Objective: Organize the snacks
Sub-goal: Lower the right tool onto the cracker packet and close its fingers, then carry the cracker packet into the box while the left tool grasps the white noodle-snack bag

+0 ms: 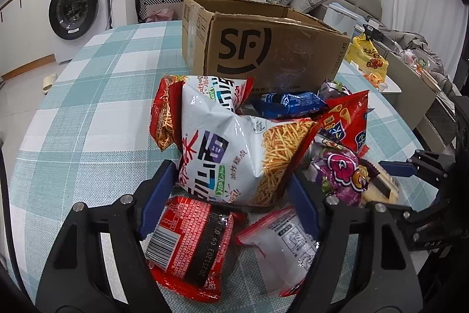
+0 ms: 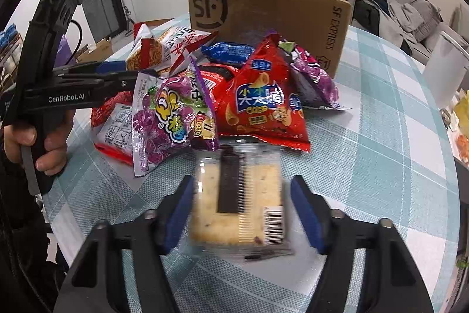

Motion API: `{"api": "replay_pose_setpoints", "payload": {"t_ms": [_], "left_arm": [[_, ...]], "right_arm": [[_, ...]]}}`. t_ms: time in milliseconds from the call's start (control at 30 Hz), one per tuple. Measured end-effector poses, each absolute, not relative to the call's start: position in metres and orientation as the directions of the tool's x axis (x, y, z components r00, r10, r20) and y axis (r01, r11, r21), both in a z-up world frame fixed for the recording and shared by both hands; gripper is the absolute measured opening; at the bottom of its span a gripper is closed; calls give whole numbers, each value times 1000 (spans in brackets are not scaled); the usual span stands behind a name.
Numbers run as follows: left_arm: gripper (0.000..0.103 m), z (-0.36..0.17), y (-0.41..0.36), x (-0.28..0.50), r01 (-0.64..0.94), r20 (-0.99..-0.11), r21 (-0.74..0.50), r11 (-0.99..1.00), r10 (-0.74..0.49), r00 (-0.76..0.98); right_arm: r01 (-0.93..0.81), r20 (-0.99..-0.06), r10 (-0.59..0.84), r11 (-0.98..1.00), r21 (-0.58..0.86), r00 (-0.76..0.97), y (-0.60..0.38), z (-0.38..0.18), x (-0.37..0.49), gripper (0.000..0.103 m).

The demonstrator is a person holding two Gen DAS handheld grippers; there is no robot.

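Snack bags lie heaped on the checked table in front of an open SF cardboard box [image 1: 272, 49]. My left gripper [image 1: 231, 173] has its blue pads against both sides of a puffy white bag of fried noodle snack [image 1: 231, 145], shut on it. A red packet [image 1: 190, 242] and a clear-and-red packet [image 1: 278, 248] lie under it. In the right wrist view, a clear pack of crackers [image 2: 237, 204], blurred, lies between the pads of my right gripper [image 2: 241, 181]. The left pad is at its edge and a gap shows at the right pad, so that gripper is open.
A purple grape-candy bag [image 2: 167, 119], a red crisp bag [image 2: 261, 107] and a blue packet [image 2: 228, 52] lie between the crackers and the box [image 2: 278, 13]. A hand [image 2: 49, 145] holds the left tool. A yellow bag [image 1: 368, 56] lies at the table's far right edge.
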State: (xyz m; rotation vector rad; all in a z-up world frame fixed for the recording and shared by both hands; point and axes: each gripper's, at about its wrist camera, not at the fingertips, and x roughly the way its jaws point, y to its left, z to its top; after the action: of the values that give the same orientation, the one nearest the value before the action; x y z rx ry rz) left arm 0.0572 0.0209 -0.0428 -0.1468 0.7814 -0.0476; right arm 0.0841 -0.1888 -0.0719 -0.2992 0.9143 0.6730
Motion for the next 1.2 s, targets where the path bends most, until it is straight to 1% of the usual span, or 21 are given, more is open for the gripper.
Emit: {"api": "replay_pose_setpoints", "payload": {"t_ms": [33,67,267,533,900,1200], "left_arm": [[68,-43,21,57,-9,-698,-154,988,-102,709],[66,-42,21,56,-5,-697,-162,987,-110,708],[64,-41,21,52,-3,-692,-161,987,-111,714],[58,-36,25,45,7,-667,-192,981,-136,732],[56,-26,25,33,28,-632,-201,979,-151,760],[56,-12,23,25,26,-605,-194,981,-141,783]], "right_arm": [[-646,-807,409,762,44,427,-190,-71,85,58],[-645,-805,415,763,54,424,-192,-71,85,58],[-639,-797,423,767,62,431,-198,-72,83,58],[-619,-787,428,781,75,445,-208,-70,81,58],[-599,-767,431,797,78,474,-219,-62,74,58],[-579,-714,452,811,81,534,-231,-42,67,58]]}}
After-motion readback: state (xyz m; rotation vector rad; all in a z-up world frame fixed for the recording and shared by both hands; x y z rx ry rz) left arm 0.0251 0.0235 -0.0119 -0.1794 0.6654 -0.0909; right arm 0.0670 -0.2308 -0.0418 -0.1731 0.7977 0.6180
